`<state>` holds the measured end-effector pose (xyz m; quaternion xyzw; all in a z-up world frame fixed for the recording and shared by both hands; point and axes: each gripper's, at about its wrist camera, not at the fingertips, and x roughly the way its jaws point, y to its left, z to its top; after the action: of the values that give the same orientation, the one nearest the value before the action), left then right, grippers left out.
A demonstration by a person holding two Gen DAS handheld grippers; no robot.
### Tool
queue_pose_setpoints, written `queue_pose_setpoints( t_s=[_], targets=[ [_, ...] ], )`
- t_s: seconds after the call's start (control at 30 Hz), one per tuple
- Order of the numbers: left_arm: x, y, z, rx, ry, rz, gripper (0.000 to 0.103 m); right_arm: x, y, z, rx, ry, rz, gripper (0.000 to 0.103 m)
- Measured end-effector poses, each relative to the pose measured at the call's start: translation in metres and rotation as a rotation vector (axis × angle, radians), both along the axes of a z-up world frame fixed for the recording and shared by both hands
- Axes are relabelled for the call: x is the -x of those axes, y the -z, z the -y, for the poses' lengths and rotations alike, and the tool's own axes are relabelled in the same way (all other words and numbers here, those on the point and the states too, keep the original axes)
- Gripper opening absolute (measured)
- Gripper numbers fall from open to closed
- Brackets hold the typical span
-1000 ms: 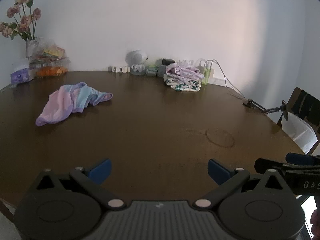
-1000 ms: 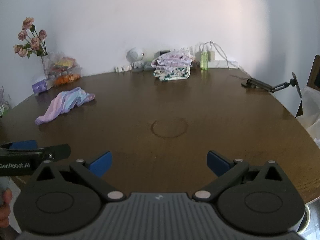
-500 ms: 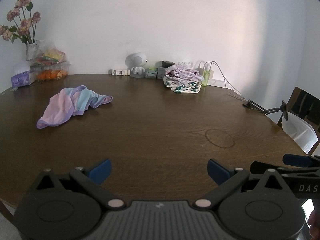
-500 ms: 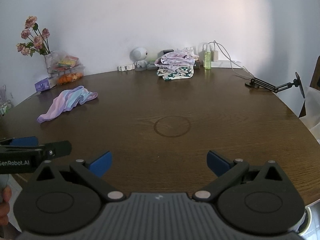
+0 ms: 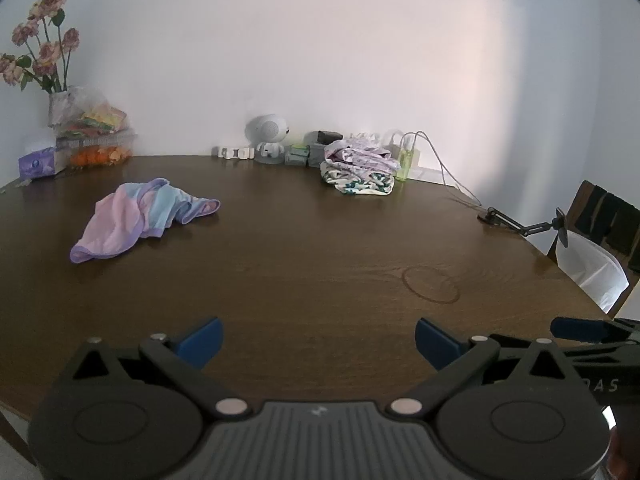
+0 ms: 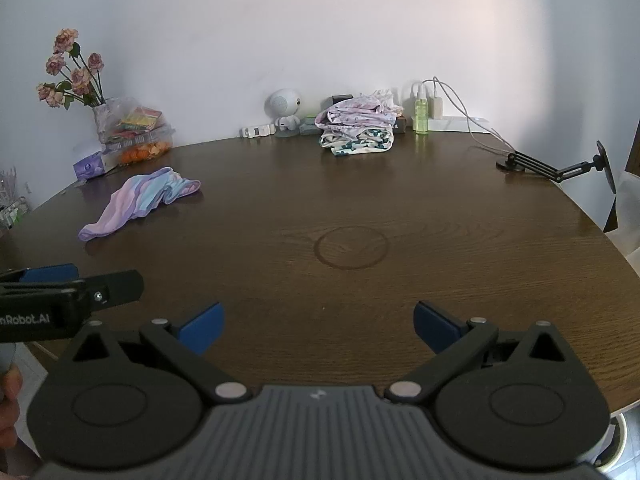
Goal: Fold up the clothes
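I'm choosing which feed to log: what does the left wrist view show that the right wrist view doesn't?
Only the left wrist view shows the chair at the right.

Only the right wrist view shows the power strip by the wall and a hand.

Both show the crumpled pastel garment, the folded pile, the flowers, the table, and the left gripper and right gripper, both open.

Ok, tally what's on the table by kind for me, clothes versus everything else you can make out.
Loose crumpled garment: 1
Folded clothes stack: 1
Flower vase: 1
Snack bag: 1
Tissue pack: 1
Round robot toy: 1
Green bottle: 1
Phone arm stand: 1
Total: 8, not counting small bits by the wall that are too small to tell.
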<state>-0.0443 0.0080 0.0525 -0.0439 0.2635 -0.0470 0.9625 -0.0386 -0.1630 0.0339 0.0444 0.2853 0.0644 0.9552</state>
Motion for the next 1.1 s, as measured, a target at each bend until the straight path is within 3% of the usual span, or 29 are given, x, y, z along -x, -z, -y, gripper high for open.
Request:
queue_pose_setpoints(
  t_s=[1.1],
  targets=[
    [0.0002, 0.0017, -0.0014, -0.007, 0.005, -0.002, 0.103, 0.0009, -0.0008, -0.002, 0.003, -0.005, 0.004, 0.103]
  ],
)
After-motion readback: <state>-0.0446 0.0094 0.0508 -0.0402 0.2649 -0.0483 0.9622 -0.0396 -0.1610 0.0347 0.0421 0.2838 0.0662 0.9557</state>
